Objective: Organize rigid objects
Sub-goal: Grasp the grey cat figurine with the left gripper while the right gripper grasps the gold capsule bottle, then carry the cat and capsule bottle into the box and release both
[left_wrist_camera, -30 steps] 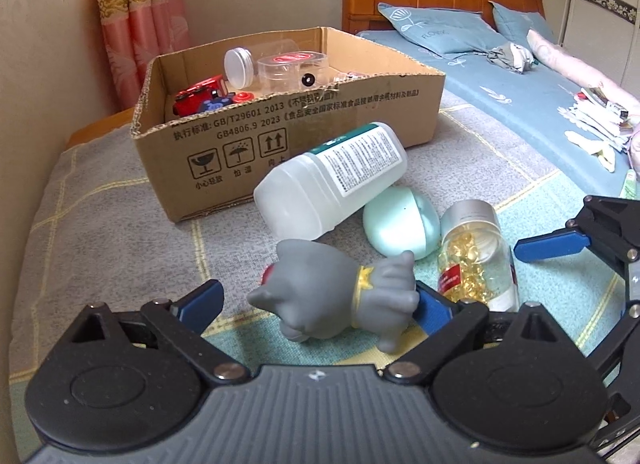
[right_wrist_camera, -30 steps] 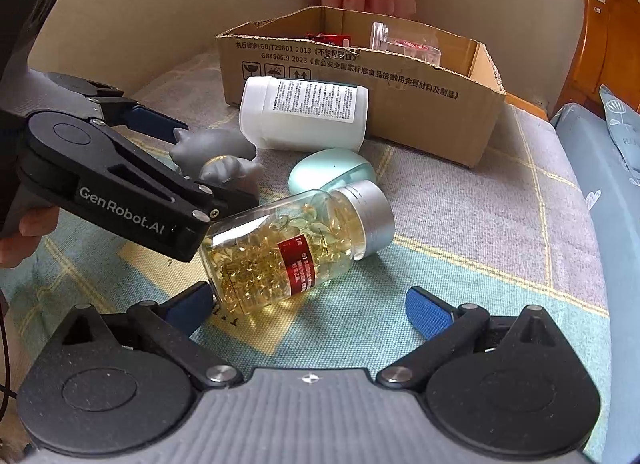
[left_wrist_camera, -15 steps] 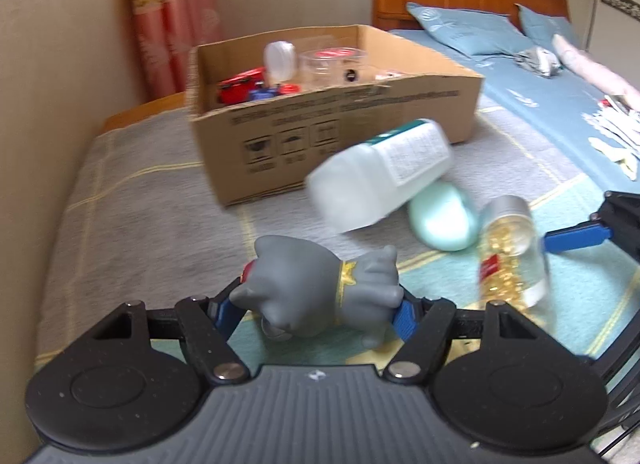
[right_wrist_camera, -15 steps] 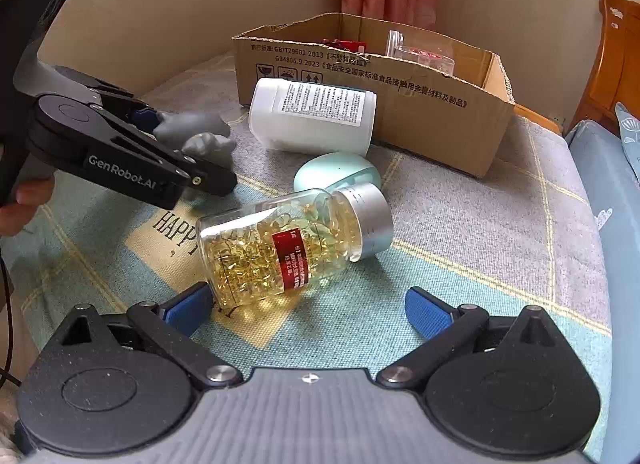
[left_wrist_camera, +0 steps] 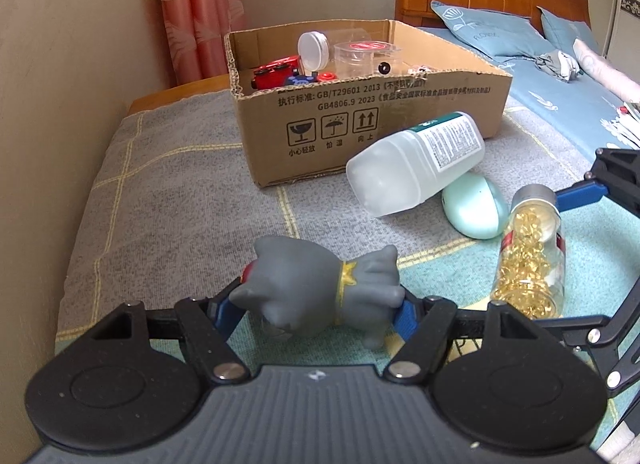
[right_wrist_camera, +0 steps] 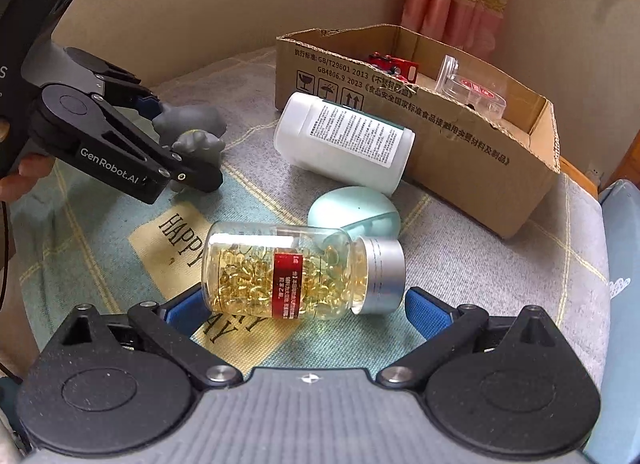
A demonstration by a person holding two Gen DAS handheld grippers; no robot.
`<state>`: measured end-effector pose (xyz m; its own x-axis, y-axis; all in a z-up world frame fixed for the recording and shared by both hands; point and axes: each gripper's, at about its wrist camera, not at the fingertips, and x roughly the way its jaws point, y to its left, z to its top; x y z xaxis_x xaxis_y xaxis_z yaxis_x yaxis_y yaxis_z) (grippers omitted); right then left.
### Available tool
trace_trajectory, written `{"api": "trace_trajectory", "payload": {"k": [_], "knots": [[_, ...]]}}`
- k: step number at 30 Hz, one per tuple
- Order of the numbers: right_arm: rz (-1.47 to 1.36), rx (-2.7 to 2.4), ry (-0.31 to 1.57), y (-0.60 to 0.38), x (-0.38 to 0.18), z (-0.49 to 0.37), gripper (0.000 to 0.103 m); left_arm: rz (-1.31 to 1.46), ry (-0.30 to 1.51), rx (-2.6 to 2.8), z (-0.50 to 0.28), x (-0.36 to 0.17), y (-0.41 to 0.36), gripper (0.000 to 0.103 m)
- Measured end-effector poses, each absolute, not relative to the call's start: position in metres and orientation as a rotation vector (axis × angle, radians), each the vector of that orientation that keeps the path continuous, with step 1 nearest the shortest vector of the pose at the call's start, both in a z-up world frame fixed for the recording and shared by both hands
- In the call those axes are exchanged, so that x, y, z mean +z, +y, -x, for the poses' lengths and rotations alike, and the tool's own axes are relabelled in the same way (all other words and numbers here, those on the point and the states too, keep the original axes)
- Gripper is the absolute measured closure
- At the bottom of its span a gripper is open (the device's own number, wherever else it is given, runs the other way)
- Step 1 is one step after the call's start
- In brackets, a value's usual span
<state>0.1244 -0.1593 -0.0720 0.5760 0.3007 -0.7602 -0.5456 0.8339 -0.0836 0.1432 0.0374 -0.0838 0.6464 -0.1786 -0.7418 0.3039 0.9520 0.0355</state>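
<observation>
Left claw [left_wrist_camera: 318, 310]: clenched on the grey toy figure [left_wrist_camera: 320, 288], blue pads against its head and its hind end; one second ago the jaws stood wide on either side of it.
Grey toy figure: now held crosswise between the pads and raised clear of the blanket [left_wrist_camera: 168, 199] in the right wrist view; the gap beneath it is hard to gauge in the left wrist view.
Right claw [right_wrist_camera: 304, 306]: released, jaws spread to either side of the capsule bottle [right_wrist_camera: 300, 276], which lay further ahead of the pads a second ago; no contact evident.
Capsule bottle: lying on its side on the bed, silver cap next to the mint egg-shaped case [right_wrist_camera: 354, 209].
White bottle [left_wrist_camera: 416, 167]: on its side, just in front of the cardboard box [left_wrist_camera: 360, 119], resting on the mint case.
Cardboard box: open, already holding a red toy and clear containers.
Assessment: first grasp secured; the toy looks ready to be carried to the box. Bottle pickup appears to be next, jaws not yet closed.
</observation>
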Motion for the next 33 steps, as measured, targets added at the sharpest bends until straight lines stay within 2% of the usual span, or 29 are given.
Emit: {"api": "trace_trajectory", "payload": {"k": [4,7,16,21,33], "knots": [[0.288,0.509,0.828,-0.159,-0.066,-0.125,0.000,-0.181,0.819,-0.276,-0.142,-0.082,0.035,0.029],[0.289,0.507,0.821,-0.158,-0.065,-0.125,0.000,-0.196,0.803,-0.284,-0.141,-0.080,0.033,0.023],[0.296,0.478,0.829,-0.154,-0.065,-0.124,0.007,-0.222,0.815,-0.288,-0.139,-0.080,0.030,0.023],[0.274,0.467,0.842,-0.156,-0.063,-0.125,0.007,-0.216,0.833,-0.296,-0.140,-0.079,0.033,0.031],[0.254,0.450,0.863,-0.174,-0.027,-0.122,0.007,-0.250,0.790,-0.325,-0.134,-0.024,0.026,0.032]]}}
